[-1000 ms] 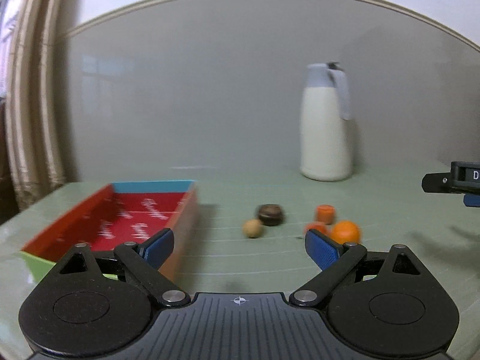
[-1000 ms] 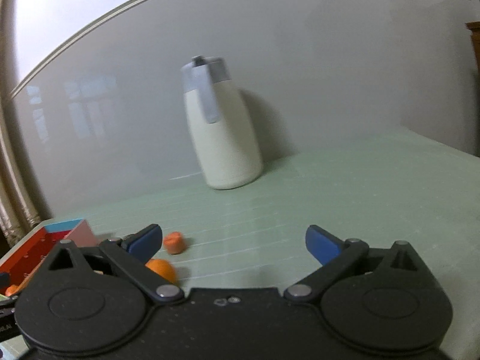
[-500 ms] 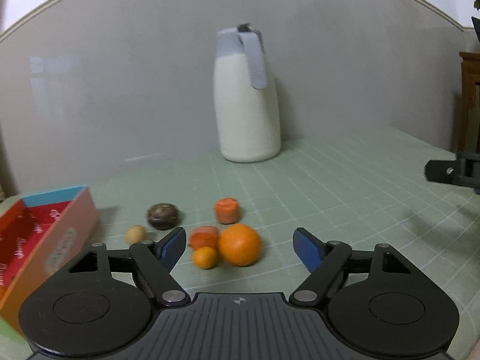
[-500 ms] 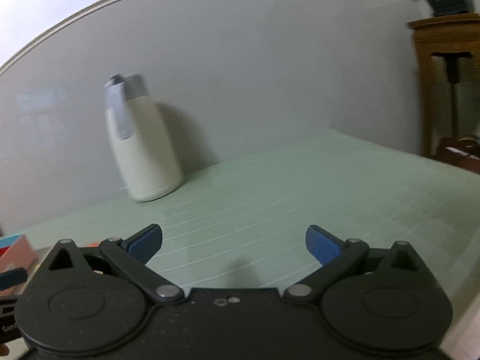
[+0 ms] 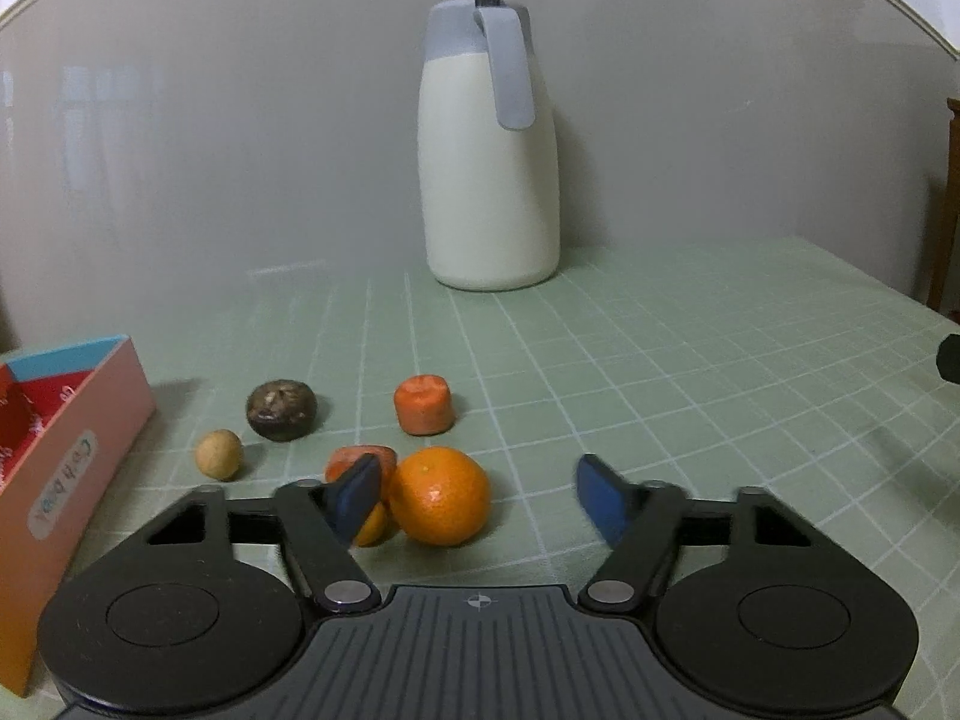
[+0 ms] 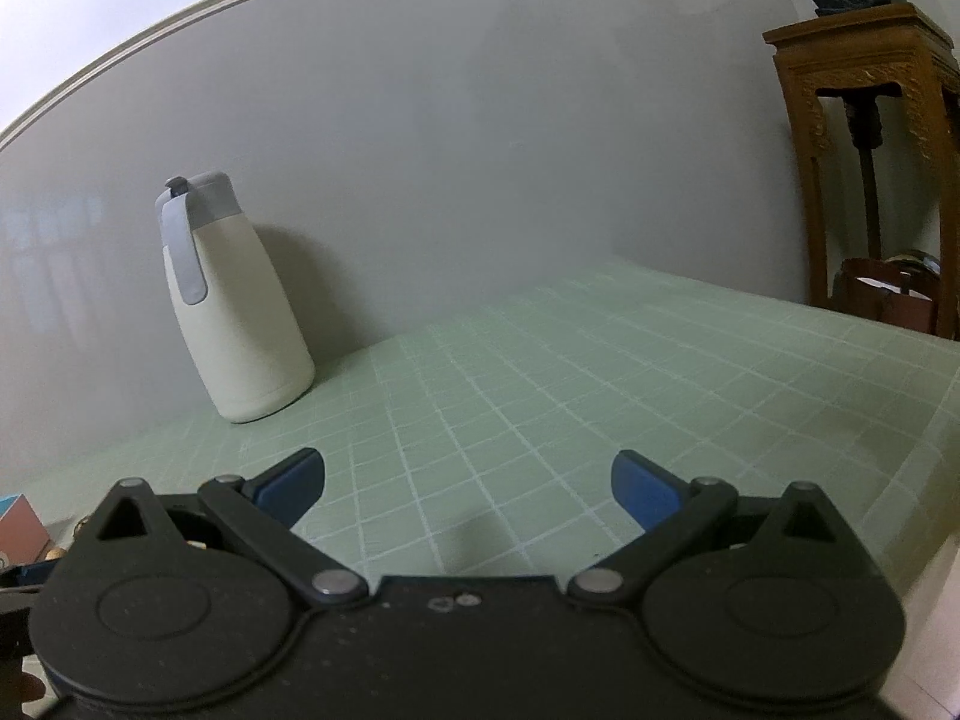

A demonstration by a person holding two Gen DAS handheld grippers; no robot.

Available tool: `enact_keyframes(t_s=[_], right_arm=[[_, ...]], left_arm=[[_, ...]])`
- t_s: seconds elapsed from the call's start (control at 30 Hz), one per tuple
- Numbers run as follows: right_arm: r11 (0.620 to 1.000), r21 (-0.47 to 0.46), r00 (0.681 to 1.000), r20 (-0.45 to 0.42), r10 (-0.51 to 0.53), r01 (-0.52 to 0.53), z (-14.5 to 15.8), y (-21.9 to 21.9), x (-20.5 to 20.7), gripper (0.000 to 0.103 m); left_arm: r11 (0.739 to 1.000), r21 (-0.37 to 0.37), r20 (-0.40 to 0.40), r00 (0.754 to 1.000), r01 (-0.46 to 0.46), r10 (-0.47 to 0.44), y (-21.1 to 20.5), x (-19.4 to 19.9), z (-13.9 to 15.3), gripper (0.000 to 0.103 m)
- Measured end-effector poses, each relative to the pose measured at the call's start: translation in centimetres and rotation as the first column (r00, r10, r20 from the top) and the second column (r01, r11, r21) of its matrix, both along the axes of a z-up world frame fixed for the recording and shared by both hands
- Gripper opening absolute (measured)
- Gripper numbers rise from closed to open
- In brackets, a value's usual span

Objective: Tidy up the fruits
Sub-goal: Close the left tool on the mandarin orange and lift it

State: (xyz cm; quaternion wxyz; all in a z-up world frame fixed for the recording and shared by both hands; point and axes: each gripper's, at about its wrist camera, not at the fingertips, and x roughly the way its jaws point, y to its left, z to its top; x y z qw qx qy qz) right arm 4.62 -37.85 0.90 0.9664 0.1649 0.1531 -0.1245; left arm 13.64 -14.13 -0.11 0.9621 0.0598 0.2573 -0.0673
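Swung away from the red box [image 5: 72, 420], the left claw [image 5: 480, 495] is closing around the orange [image 5: 441, 495] on the tabletop [image 5: 660, 360], not yet pinching; right claw [image 6: 468, 483] spread, empty.

You had six small food items before you on the green gridded mat [image 5: 660, 360]: one large round orange [image 5: 441, 495], one smaller orange fruit [image 5: 371, 525] beside it, two orange-red carrot chunks [image 5: 423, 403] [image 5: 354, 459], one dark brown mushroom cap [image 5: 281, 409] and one pale tan round ball [image 5: 219, 453]. One cream jug with a grey lid and handle [image 5: 489, 180] and one pink-sided cardboard box with a red inside [image 5: 72, 438] completed the count.
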Motion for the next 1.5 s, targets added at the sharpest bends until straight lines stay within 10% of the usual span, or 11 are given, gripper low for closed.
enact_keyframes(t_s=[1.5], right_arm=[[1.0, -0.002, 0.999, -0.013, 0.03, -0.03, 0.2, 0.4, 0.3, 0.103]], left_arm=[[0.997, 0.034, -0.051, 0.996, -0.067, 0.069, -0.2, 1.4, -0.3, 0.038]])
